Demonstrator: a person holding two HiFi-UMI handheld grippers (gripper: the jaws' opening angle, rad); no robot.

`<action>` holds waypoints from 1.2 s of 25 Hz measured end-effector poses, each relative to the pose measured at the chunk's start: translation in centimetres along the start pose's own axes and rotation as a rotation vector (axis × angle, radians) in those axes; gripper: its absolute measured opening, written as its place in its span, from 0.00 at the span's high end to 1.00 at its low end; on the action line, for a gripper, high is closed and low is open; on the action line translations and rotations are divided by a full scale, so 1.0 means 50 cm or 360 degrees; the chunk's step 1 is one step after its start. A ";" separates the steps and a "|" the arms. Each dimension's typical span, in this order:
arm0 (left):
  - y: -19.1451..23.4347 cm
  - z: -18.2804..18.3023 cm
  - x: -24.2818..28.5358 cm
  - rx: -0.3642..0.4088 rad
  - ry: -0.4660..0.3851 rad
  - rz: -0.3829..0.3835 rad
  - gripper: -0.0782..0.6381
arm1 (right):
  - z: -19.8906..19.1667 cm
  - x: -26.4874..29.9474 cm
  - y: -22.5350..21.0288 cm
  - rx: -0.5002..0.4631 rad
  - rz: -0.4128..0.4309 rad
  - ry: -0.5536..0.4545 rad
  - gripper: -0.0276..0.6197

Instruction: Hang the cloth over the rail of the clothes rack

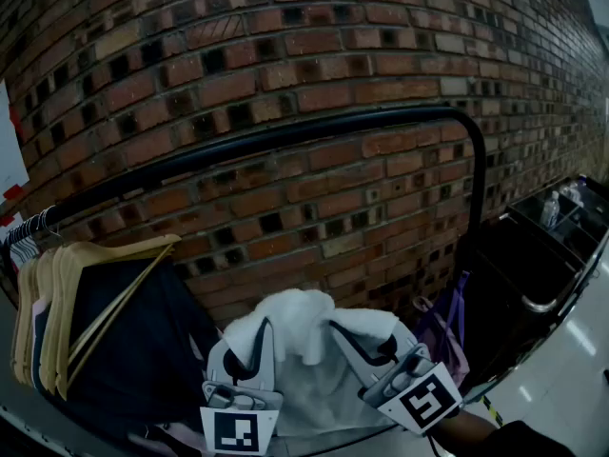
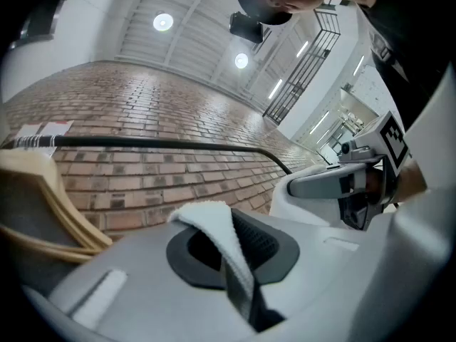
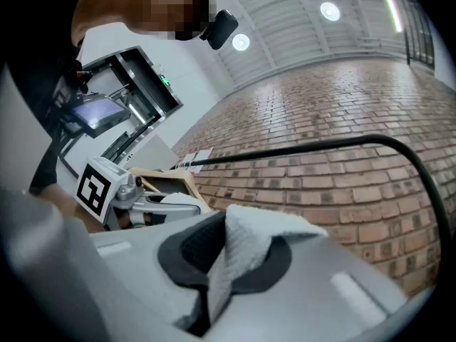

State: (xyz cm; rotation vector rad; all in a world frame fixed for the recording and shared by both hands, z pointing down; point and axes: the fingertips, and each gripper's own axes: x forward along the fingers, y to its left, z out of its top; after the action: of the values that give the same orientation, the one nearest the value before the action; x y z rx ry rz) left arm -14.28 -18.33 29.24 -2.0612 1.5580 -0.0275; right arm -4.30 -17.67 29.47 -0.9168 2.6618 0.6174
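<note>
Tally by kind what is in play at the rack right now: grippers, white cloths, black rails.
Grippers: 2, the left gripper and the right gripper, each shut on the white cloth
White cloths: 1, held up between both grippers, below the rail
Black rails: 1, nothing draped over the stretch above the cloth
Total: 4

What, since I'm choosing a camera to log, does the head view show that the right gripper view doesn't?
Only head view: purple item, floor. Only right gripper view: ceiling lights. Both: rail, brick wall, hangers, and the white cloth.
</note>
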 end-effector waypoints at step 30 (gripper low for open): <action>0.379 0.292 0.518 0.1355 0.0740 -0.0392 0.86 | 0.325 0.565 -0.374 -0.1483 0.0388 0.0670 0.93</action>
State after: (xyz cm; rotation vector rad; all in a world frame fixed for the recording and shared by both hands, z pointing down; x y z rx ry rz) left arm -17.65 -38.88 0.77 -1.5680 1.1887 -1.1234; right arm -12.47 -38.09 -1.01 -0.9931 2.8338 2.0228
